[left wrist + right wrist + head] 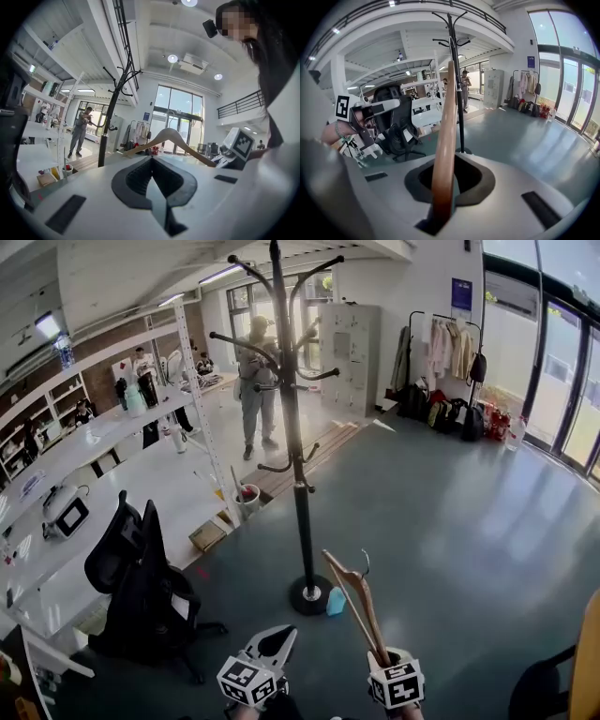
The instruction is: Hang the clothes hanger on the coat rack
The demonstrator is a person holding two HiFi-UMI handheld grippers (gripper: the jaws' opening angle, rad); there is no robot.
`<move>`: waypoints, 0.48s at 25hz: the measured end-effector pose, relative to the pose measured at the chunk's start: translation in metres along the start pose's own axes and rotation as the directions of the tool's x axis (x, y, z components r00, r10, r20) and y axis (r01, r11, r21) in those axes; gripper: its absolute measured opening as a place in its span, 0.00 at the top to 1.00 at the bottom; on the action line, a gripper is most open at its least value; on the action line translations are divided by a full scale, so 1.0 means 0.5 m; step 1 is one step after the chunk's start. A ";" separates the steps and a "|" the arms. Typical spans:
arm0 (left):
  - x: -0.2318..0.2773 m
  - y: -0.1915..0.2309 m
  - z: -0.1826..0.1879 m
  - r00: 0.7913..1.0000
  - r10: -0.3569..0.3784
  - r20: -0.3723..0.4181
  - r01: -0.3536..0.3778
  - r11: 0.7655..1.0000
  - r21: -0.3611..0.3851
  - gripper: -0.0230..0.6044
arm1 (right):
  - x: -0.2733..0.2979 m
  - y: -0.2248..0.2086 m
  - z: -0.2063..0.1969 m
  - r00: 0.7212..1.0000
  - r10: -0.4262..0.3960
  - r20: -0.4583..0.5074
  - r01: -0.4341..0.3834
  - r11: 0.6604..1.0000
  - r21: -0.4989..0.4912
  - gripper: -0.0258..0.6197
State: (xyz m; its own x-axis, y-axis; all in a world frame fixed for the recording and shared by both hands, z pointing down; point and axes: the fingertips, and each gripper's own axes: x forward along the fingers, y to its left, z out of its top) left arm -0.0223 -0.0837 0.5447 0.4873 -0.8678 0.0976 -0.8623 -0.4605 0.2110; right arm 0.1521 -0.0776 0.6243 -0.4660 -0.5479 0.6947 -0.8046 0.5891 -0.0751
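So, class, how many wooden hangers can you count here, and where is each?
1. The hanger is clamped in the right gripper, low in the head view, this side of the rack. The clothes hung far off may hide more.

Left gripper [275, 643], right gripper [389, 657]: pale grey shells, black ribbed pads [138, 177]. Each w/ a white cube [247, 681], black square markers. Person's in a white top [283, 122].
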 end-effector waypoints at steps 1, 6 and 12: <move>0.005 0.017 0.003 1.000 -0.011 -0.006 0.011 1.000 0.001 0.97 | 0.010 -0.001 0.016 1.000 -0.015 0.004 0.015 1.000 0.008 0.89; 0.032 0.114 0.030 0.996 -0.081 -0.044 0.082 0.996 0.033 0.97 | 0.063 0.001 0.110 0.995 -0.097 0.029 0.095 0.993 0.066 0.89; 0.057 0.220 0.083 0.983 -0.173 -0.053 0.177 0.982 0.073 0.96 | 0.107 -0.013 0.263 0.976 -0.201 0.086 0.190 0.974 0.121 0.89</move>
State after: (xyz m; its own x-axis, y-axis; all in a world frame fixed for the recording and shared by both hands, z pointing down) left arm -0.1090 -0.1666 0.5305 0.6358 -0.7638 0.1111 -0.7703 -0.6189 0.1535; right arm 0.0838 -0.1887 0.5677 -0.3246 -0.7040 0.6317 -0.9170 0.3980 -0.0277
